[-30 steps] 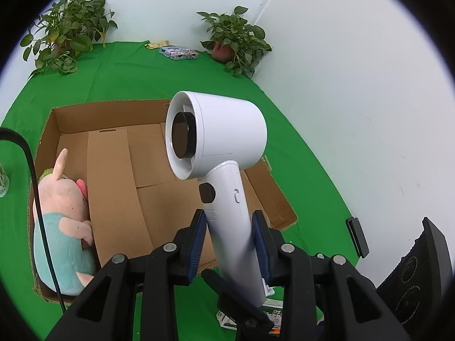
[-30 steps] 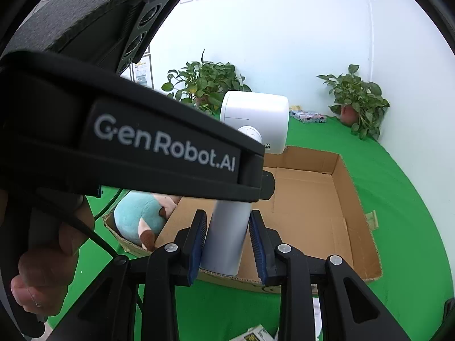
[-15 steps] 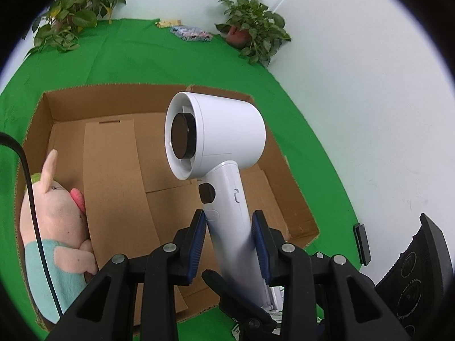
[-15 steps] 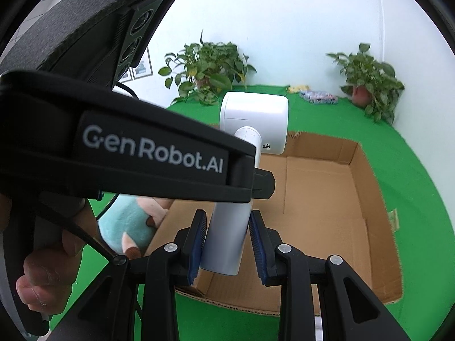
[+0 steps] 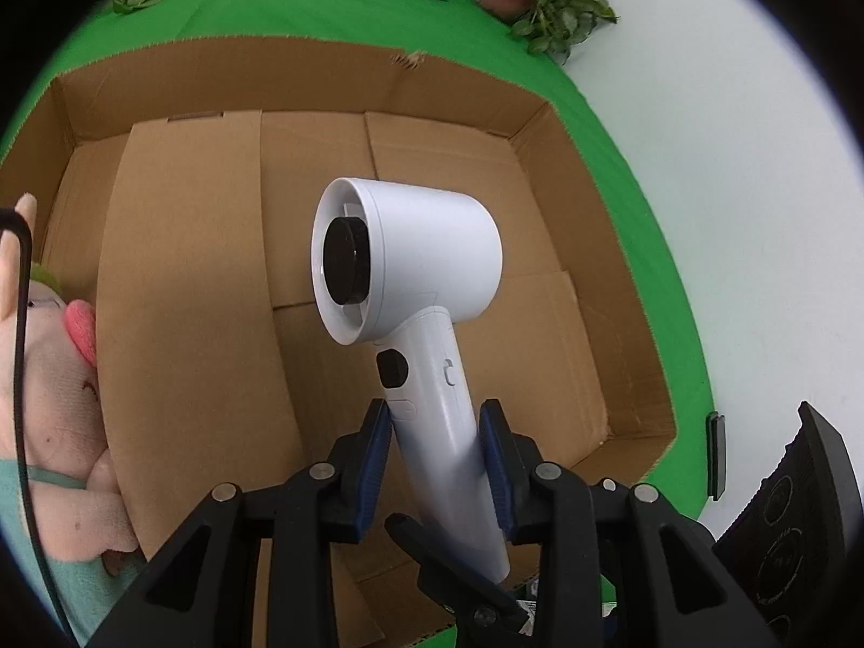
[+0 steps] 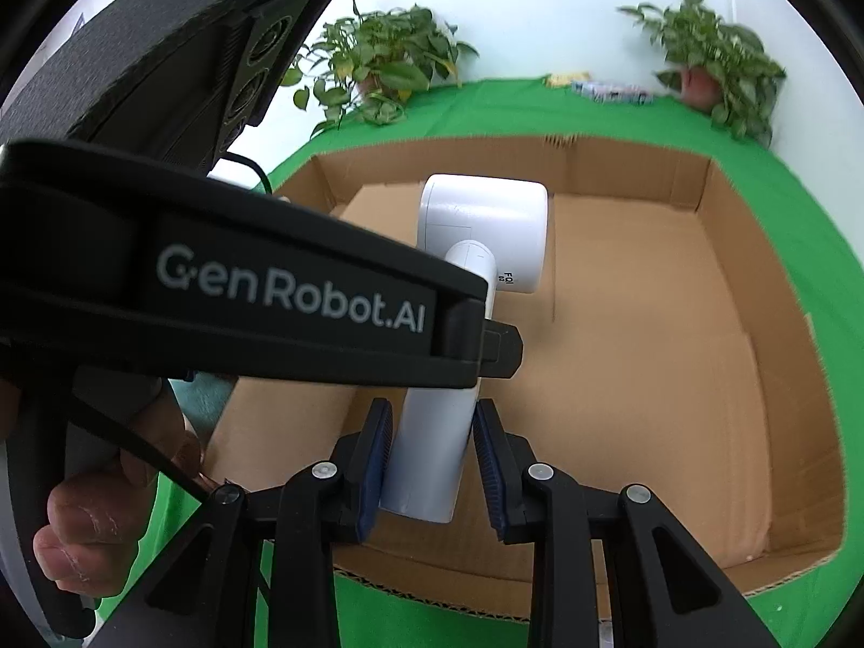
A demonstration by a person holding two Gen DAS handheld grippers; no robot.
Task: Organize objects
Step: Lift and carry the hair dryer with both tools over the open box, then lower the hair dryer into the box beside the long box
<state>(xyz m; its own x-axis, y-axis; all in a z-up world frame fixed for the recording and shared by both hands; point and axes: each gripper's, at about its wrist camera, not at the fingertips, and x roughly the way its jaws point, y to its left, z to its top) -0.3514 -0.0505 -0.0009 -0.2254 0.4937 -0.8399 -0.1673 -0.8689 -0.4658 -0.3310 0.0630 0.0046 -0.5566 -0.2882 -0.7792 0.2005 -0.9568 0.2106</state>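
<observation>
Moved: both grippers and the hair dryer have come down over the cardboard box.
Cardboard box: open, on green cloth.
Plush pig: inside, left end.
Hair dryer: above box floor.
Left gripper: clamped on handle.
Right gripper: clamped on handle's end.

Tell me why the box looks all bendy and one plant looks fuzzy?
Left wrist view: the fisheye lens curves the cardboard box edges, with dark corners around the picture. Right wrist view: the right-hand potted plant is smeared by motion blur, while the white hair dryer stays sharp.
</observation>
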